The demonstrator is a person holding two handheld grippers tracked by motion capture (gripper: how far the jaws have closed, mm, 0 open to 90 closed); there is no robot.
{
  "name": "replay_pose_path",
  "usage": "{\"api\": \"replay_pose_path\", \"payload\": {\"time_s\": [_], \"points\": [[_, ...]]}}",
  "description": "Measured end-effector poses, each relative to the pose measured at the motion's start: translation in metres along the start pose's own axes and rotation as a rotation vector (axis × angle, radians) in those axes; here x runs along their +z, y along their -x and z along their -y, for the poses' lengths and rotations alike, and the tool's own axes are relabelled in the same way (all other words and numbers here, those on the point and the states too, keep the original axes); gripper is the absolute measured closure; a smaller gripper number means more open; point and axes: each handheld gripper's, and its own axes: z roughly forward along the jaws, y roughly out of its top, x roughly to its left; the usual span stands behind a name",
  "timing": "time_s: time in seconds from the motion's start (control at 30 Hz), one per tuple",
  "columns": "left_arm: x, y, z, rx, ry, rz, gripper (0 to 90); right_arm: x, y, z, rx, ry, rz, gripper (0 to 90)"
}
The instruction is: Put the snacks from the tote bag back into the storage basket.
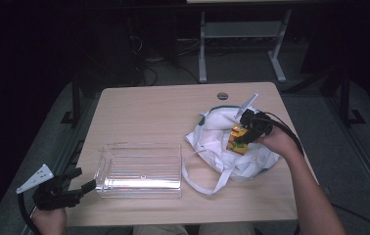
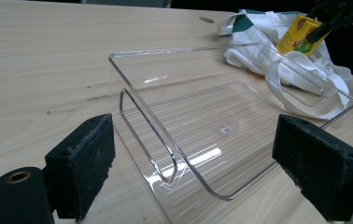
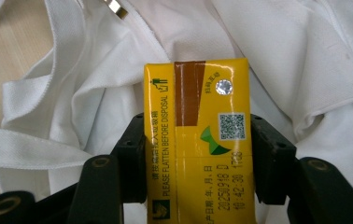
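One carton point(image 3: 197, 140) pinched across its flat sides by my right gripper point(image 3: 197, 158), above the bag point(image 1: 232, 147) — probably light, crushable, slick. Left gripper point(image 2: 212, 158) spread by the bin point(image 2: 221, 126).

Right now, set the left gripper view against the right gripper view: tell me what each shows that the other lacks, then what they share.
Left gripper view alone: the clear plastic bin between its open jaws, and the round hole in the table. Right gripper view alone: print on the yellow carton, "PLEASE FLATTEN BEFORE DISPOSAL", a QR code and a date stamp, with its jaws closed on both sides. Shared: the carton, the white cloth bag, the wooden table.
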Motion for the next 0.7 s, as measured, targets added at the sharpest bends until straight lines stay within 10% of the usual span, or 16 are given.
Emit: {"api": "replay_pose_path", "payload": {"time_s": [0.7], "points": [[-0.0026, -0.0022, 0.0007, -0.006, 0.007, -0.01, 12.7, -0.0081, 0.0043, -0.0035, 0.015, -0.002, -0.003, 51.0]]}}
